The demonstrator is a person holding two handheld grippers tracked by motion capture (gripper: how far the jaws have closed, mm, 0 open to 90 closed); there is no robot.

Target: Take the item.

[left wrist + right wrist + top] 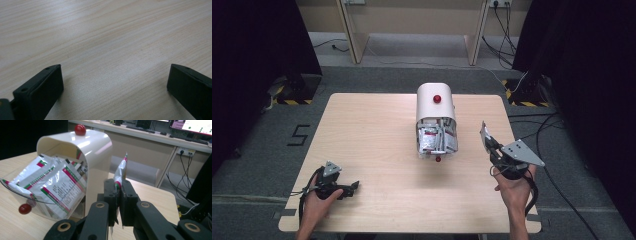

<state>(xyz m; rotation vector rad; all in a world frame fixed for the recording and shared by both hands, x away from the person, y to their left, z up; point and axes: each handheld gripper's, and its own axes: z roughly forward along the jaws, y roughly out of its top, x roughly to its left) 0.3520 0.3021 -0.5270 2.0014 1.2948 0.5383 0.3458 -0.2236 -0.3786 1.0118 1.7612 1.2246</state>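
Right now the right gripper (488, 138) hangs above the right side of the wooden table (372, 130), well inside its right edge, its jaws pressed together on a single sachet (485, 136). From the right gripper view, that sachet (121, 173) stands upright out of the clamped jaws, with its white, red and green top edge free in the air and a short tail showing below the pads. It is apart from the white dispenser box (435, 102), which sits on the table's midline toward the far edge. The box's clear front flap (30, 202) is swung open and crammed with more sachets (436, 139), some leaning out over its lip. A red knob (437, 99) sits on the curved top and a second red knob (438, 159) on the flap's front edge.

Between the box and the right gripper lies a strip of bare tabletop, and the whole near half of the table is uncluttered.

The left gripper (352, 187) rests low near the table's near-left corner, held by the person's left hand (323, 196). In the left gripper view its jaws are spread wide over bare wood grain with nothing between them. The right hand (512, 187) comes in over the near edge.
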